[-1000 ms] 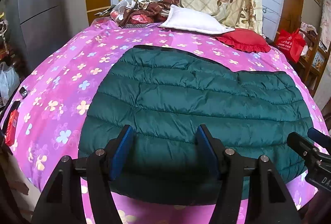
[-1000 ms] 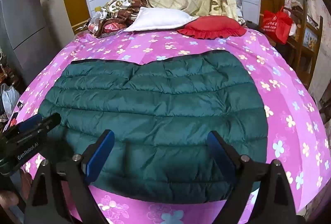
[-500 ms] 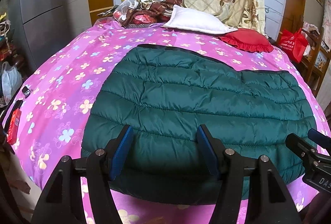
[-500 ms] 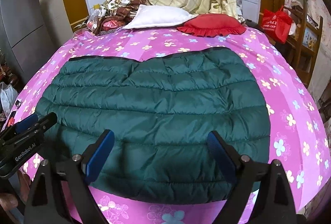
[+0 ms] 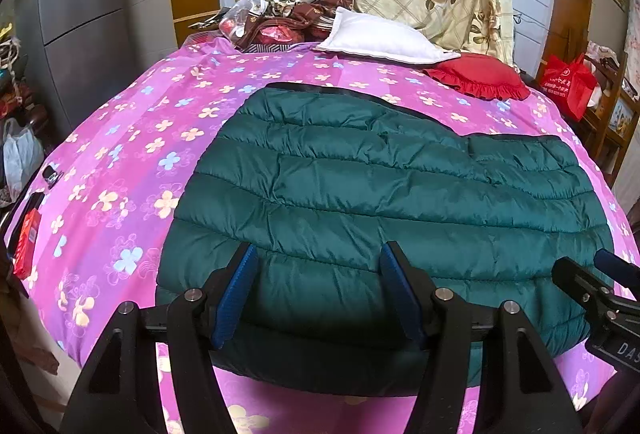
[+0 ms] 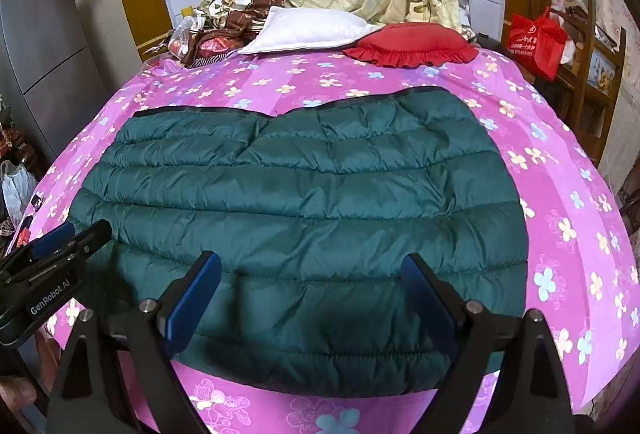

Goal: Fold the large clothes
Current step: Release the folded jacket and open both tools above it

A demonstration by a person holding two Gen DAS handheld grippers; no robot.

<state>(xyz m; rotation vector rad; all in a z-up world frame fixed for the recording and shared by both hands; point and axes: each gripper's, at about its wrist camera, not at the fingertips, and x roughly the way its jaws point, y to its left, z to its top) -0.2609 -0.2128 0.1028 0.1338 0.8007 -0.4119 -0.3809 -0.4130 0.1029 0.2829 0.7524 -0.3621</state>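
Both grippers nudged closer; fingers spread, empty; one green jacket (image 5: pixel 384 218), two pillows.

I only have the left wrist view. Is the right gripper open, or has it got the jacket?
Observer: Open. The right gripper has its fingers wide apart with nothing between them, framing the near hem of the jacket.
Operator: What's past the jacket's right edge?
Observer: Only flowered sheet shows there, down to the bed's side.
Operator: Where's my left gripper from that side?
Observer: The left gripper points at the jacket's left edge near the front corner. I cannot tell whether it touches.
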